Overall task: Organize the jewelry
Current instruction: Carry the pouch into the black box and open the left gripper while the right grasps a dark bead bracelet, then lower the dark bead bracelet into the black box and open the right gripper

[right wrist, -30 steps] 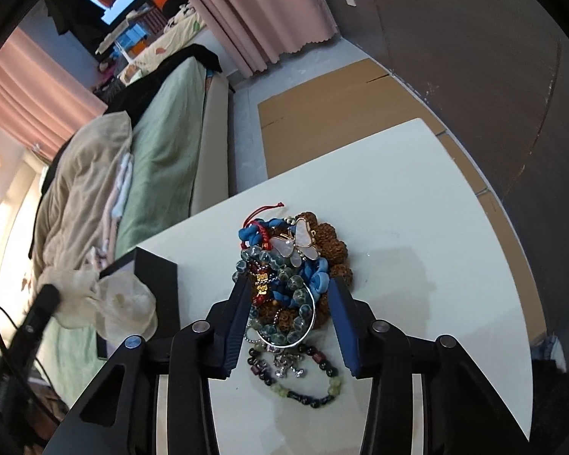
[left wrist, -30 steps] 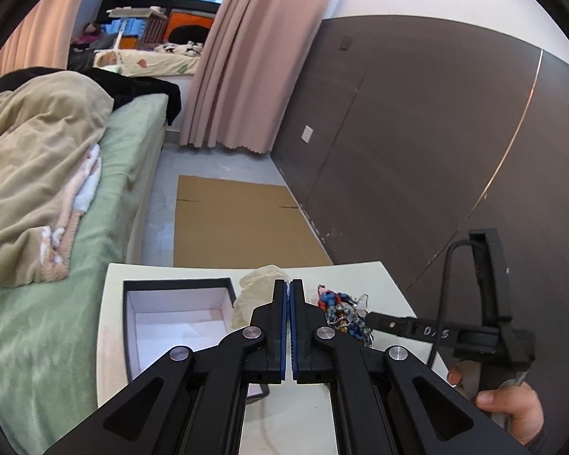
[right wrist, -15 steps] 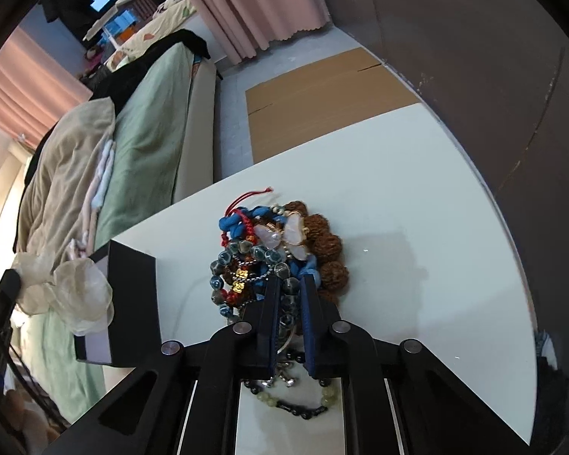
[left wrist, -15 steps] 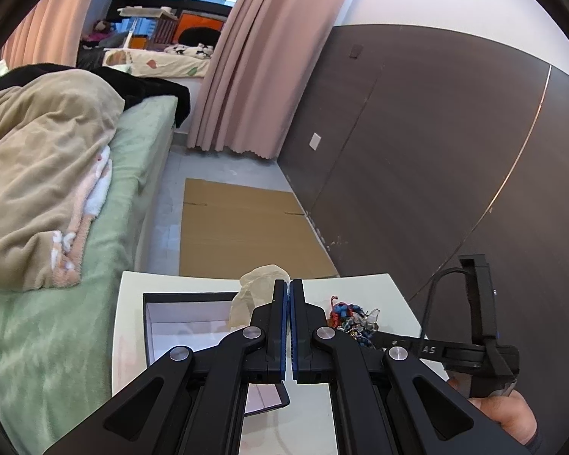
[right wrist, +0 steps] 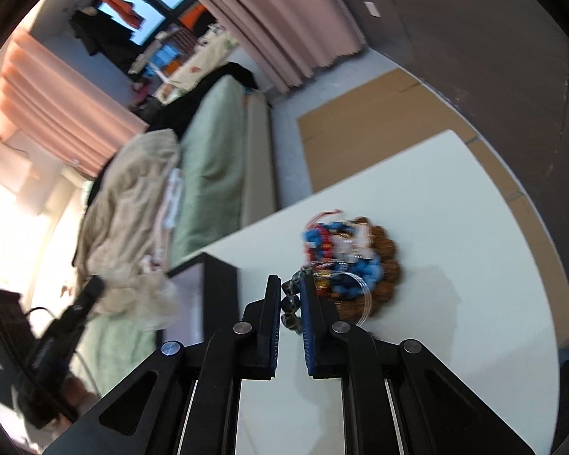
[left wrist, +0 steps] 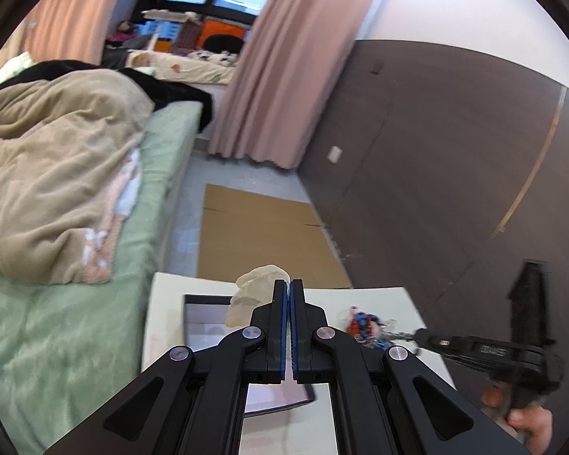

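A heap of bead bracelets (right wrist: 354, 261) in blue, red and brown lies on the white table (right wrist: 455, 227). My right gripper (right wrist: 289, 284) is shut on a dark green bead bracelet (right wrist: 290, 301) at the heap's left edge. In the left wrist view the heap (left wrist: 364, 326) lies to the right, with the right gripper's tip (left wrist: 423, 335) at it. My left gripper (left wrist: 288, 288) is shut on a thin translucent pouch (left wrist: 254, 292), held above the open black box with a white inside (left wrist: 208, 322).
The black box (right wrist: 220, 284) stands left of the heap on the table. A bed with a beige blanket (left wrist: 57, 174) lies beyond the table's left side. Flat cardboard (left wrist: 261, 235) lies on the floor. A dark panelled wall (left wrist: 455, 159) runs along the right.
My right gripper closed on the heap, then drew back and to the left with the dark bead bracelet between its fingers. My left gripper rose a little, still shut on the pouch.
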Motion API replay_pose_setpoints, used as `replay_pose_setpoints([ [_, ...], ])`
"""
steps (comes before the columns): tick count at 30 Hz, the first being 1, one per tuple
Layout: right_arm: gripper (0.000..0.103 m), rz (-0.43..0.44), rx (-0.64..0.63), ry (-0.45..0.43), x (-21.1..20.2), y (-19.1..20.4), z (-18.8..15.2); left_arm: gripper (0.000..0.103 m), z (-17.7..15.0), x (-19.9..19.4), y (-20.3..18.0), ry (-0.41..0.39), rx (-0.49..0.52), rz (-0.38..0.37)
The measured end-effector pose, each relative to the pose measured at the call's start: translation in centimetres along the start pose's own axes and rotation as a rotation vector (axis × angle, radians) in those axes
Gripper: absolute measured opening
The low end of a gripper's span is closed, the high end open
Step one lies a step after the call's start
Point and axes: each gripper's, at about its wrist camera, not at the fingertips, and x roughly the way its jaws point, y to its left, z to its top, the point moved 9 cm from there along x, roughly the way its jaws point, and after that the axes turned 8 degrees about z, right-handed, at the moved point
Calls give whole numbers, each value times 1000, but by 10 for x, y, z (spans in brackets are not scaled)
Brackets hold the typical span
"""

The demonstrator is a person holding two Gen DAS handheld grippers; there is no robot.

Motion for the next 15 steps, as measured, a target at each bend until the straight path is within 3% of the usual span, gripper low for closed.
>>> replay_pose_setpoints([
  [2, 12, 28, -12, -10, 1, 10, 0, 5, -3, 6, 3, 48, -10, 15],
  [3, 12, 46, -15, -14, 1, 16, 0, 16, -5, 10, 5, 76, -19, 9],
  [4, 12, 66, -16, -16, 2, 22, -1, 36, -7, 13, 7, 98, -30, 5],
  [5, 12, 82, -19, -19, 4, 27, -1, 50, -8, 14, 10, 104, -41, 8],
  [6, 12, 98, -23, -21, 5, 32, -1, 74, -8, 12, 14, 95, -49, 18],
  [7, 12, 114, -28, -22, 7, 38, -1, 85, -5, 8, 17, 67, -56, 32],
  [9, 12, 143, -33, -19, 11, 48, -2, 87, 0, -1, 20, 21, -59, 37],
  [15, 12, 218, -61, 13, 31, 82, -7, 87, 5, -6, 38, 7, -76, 71],
])
